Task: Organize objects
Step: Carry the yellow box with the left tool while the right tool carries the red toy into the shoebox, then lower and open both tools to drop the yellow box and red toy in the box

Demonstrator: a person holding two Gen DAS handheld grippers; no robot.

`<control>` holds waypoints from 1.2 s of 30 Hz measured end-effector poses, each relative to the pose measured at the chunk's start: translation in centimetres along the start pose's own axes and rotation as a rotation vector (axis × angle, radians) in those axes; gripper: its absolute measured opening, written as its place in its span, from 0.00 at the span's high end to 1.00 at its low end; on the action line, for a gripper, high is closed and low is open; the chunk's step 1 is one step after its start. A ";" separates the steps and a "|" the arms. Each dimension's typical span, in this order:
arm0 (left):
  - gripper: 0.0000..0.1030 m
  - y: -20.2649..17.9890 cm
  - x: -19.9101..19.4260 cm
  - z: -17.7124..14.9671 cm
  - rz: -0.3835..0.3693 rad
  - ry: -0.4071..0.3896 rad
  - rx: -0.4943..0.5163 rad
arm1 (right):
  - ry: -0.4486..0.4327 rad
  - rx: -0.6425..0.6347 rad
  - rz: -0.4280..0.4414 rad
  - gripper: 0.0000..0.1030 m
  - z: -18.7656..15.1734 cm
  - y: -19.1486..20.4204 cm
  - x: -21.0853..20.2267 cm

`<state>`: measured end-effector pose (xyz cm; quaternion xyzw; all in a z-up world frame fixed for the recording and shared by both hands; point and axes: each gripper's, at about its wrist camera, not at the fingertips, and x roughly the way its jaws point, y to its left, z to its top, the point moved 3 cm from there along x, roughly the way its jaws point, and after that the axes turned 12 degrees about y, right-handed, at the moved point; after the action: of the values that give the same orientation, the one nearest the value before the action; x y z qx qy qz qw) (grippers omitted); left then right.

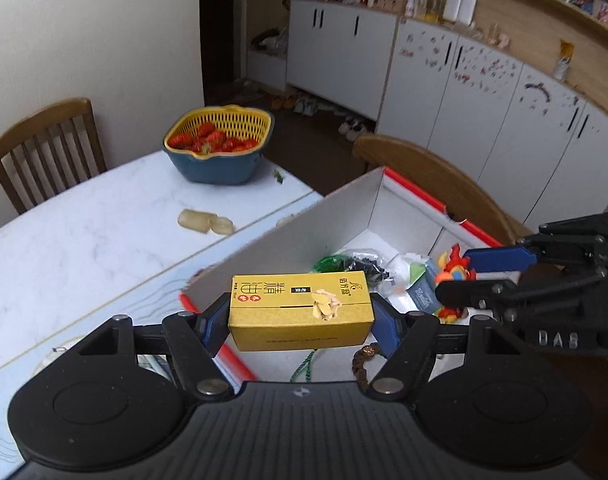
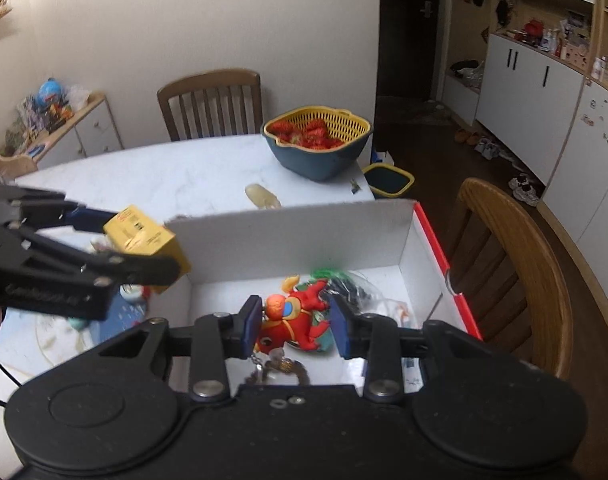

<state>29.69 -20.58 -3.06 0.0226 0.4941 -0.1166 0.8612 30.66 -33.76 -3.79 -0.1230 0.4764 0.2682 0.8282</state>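
**Both claws loaded over the open box**

Left to right: wooden chair (image 1: 48, 152) at the far edge of the white marble worktop (image 1: 84, 232). Yellow strainer basket (image 1: 218, 136) of strawberries sits in a blue bowl near the far corner. Two pale translucent pieces (image 1: 206, 222) lie on the worktop, just beside the box wall. White cardboard box (image 1: 304, 232) with red trim stands open at the worktop's near corner; second wooden chair (image 1: 436, 184) behind it, white cabinets beyond.

In the box: green cord, clear bags, a printed packet, brown beads. Mostly overlapped, labels unreadable.

Left claw (image 1: 300, 322) is clamped on a yellow carton (image 1: 300, 312), blue pads on both short ends, held level above the box's near-left corner. Carton has black Chinese print and a ginger picture on top.

Right claw (image 2: 296, 324) is partly closed with a red-orange plush toy (image 2: 294, 320) between the pads, above the box interior. Both pads appear to touch it. Toy detail blurred; keychain hardware hangs below.
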 end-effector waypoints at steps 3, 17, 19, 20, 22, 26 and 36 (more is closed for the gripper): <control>0.31 -1.0 1.9 0.8 0.013 0.046 -0.016 | 0.026 -0.036 0.015 0.66 -0.3 -0.4 1.1; 0.31 -3.6 9.6 1.9 0.117 0.303 0.088 | 0.180 -0.273 0.090 0.67 -1.8 0.3 5.8; 0.31 -3.8 10.4 1.9 0.121 0.341 0.109 | 0.209 -0.302 0.098 0.67 -1.9 0.4 6.4; 0.31 -3.8 10.8 2.0 0.113 0.362 0.109 | 0.217 -0.308 0.099 0.67 -2.0 0.5 6.7; 0.31 -3.9 11.7 2.0 0.094 0.403 0.112 | 0.239 -0.318 0.104 0.67 -2.0 0.6 7.3; 0.31 -4.0 13.3 1.8 0.103 0.459 0.127 | 0.287 -0.322 0.131 0.66 -1.9 0.4 8.5; 0.31 -3.8 15.3 1.5 0.104 0.521 0.139 | 0.372 -0.301 0.142 0.66 -1.9 -0.2 10.6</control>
<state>37.49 -27.25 -15.14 0.1361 0.6880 -0.0958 0.7064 33.69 -31.34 -13.80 -0.2585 0.5829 0.3664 0.6776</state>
